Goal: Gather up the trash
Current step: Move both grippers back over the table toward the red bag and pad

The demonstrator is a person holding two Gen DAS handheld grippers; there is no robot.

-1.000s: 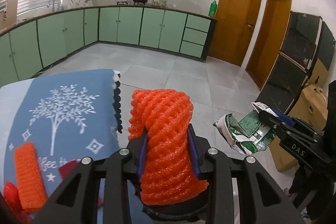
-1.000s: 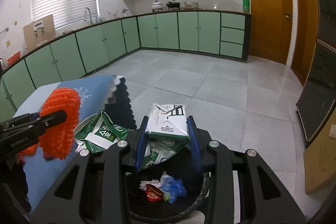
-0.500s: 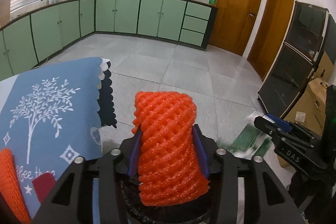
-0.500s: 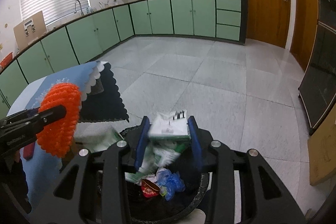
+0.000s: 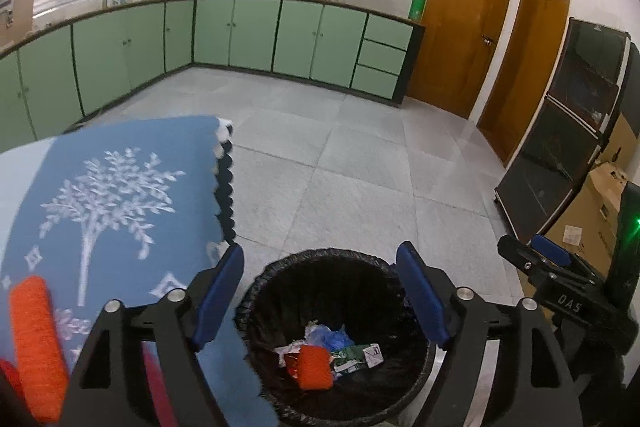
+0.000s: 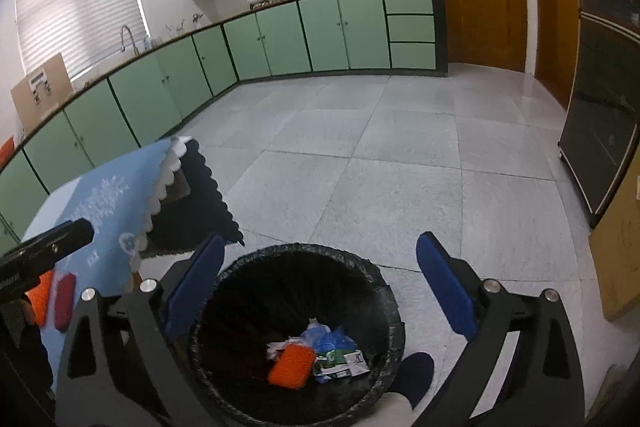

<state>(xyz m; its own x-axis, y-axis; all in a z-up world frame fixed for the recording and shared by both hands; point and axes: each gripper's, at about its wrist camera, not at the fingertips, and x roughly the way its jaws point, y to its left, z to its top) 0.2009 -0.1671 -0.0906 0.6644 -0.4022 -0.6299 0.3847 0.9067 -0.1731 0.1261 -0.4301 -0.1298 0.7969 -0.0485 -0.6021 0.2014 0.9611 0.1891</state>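
Observation:
A black-lined trash bin [image 5: 256, 307] [image 6: 394, 307] stands on the floor below both grippers. Inside lie an orange foam net [image 5: 315, 367] [image 6: 291, 365], a green-white carton [image 5: 360, 353] [image 6: 340, 363] and blue and red wrappers. My left gripper [image 5: 320, 295] is open and empty above the bin. My right gripper [image 6: 320, 287] is open and empty above the bin too; it also shows in the left wrist view [image 5: 536, 259]. Another orange foam net [image 5: 34, 343] and a red wrapper [image 6: 64, 301] lie on the blue tablecloth [image 5: 112, 195].
The table with the blue cloth [image 6: 108, 195] is left of the bin, its scalloped edge hanging close to the rim. Grey tiled floor [image 5: 360, 167] lies ahead. Green cabinets line the far wall. Cardboard boxes [image 5: 596, 211] and dark panels stand at the right.
Both grippers opened over the bin. The orange foam net fell from the left gripper and the carton from the right gripper into the bin.

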